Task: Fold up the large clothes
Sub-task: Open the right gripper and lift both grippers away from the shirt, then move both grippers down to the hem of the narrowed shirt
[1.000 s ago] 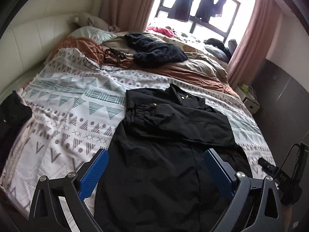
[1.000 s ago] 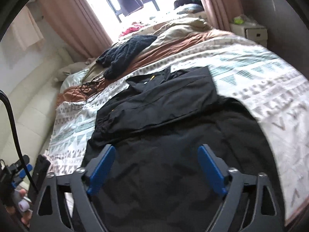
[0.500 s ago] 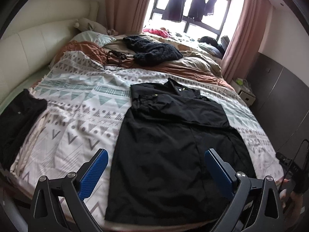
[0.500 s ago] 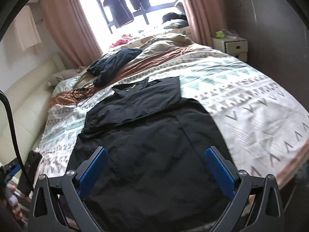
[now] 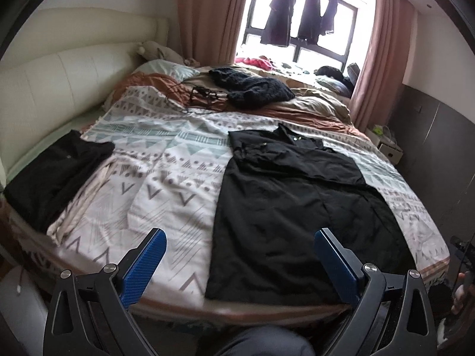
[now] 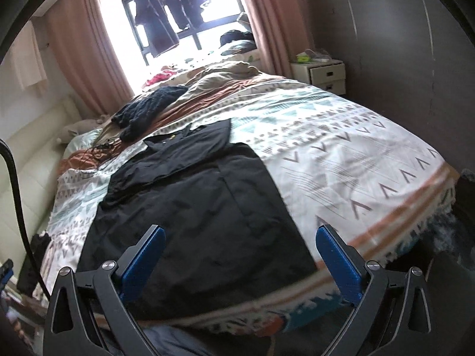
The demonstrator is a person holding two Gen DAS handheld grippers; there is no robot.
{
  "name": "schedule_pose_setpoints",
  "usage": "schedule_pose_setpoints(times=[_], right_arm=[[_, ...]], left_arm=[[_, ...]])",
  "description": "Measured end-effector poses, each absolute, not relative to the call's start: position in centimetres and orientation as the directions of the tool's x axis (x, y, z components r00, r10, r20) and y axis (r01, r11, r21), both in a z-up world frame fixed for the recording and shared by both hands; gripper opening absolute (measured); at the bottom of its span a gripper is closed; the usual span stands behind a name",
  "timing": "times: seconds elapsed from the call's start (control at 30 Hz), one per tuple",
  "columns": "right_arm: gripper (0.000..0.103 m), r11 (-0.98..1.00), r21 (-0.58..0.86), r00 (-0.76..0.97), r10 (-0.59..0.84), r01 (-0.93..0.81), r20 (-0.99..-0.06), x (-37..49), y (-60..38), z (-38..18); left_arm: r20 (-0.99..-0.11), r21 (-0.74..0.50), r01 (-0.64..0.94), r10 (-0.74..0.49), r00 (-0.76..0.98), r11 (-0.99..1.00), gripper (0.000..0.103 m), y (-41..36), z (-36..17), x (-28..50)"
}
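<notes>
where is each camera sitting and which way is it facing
Left wrist: on the left gripper off the bed's foot, facing the window; open blue fingers, a knee below.
Right wrist: on the right gripper, further right, same heading; open blue fingers.
Shared: long black buttoned garment on the patterned bedspread.

The near hem of the black garment (image 6: 202, 213) is blurred and partly hidden behind the right gripper (image 6: 240, 255). A hand (image 5: 461, 293) at the frame's edge is cut off, perhaps holding something.
</notes>
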State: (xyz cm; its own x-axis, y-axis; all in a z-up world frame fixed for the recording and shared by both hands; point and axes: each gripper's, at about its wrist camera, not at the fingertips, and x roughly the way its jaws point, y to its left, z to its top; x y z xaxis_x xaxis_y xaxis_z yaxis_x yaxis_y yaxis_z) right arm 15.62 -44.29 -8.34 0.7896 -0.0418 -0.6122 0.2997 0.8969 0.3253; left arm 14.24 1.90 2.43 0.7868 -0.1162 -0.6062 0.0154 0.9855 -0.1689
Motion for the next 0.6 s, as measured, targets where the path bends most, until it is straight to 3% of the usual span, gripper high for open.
schedule_pose_setpoints(times=[0.27, 0.37, 0.6], right_arm=[[0.102, 0.893, 0.318, 0.785, -0.061, 0.319, -0.616, 11.6, -45.6, -10.7], [0.101, 0.895, 0.321, 0.784, -0.049, 0.31, -0.619, 10.7, -45.7, -11.6], [0.082, 0.893, 0.334, 0.779, -0.028, 0.302, -0.627, 9.3, -46.0, -14.1]], left_arm=[[-0.619, -0.212, -0.013, -0.124, 0.775, 0.977, 0.098, 4.1, -0.9, 10.9], [-0.622, -0.244, -0.021, -0.14, 0.77, 0.969, 0.091, 4.5, -2.0, 10.2], [-0.648, -0.266, -0.015, -0.167, 0.743, 0.964, 0.074, 4.3, -4.7, 9.9]])
